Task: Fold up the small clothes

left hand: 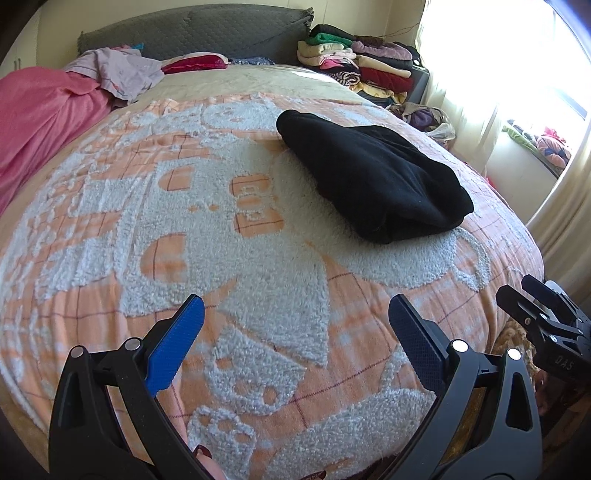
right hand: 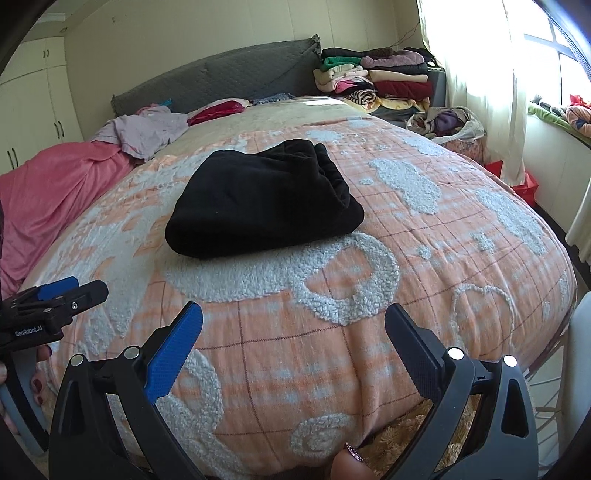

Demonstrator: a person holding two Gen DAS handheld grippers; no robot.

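A black fleece garment point(left hand: 373, 177) lies folded into a thick bundle on the orange and white bedspread point(left hand: 221, 221); the right wrist view shows the same black garment point(right hand: 262, 206) in the middle of the bed. My left gripper point(left hand: 295, 310) is open over the near part of the bed, well short of the garment, holding nothing. My right gripper point(right hand: 293, 317) is open too, empty, above the bed's near edge. Each gripper appears at the side of the other's view: the right gripper point(left hand: 535, 314), the left gripper point(right hand: 74, 291).
A pink blanket point(left hand: 40, 118) and a lilac garment point(left hand: 122, 70) lie at the far left of the bed. A stack of folded clothes point(left hand: 362, 62) stands by the grey headboard point(left hand: 192, 29). A basket of clothes point(right hand: 447, 123) sits beside the bed near the curtained window point(right hand: 480, 74).
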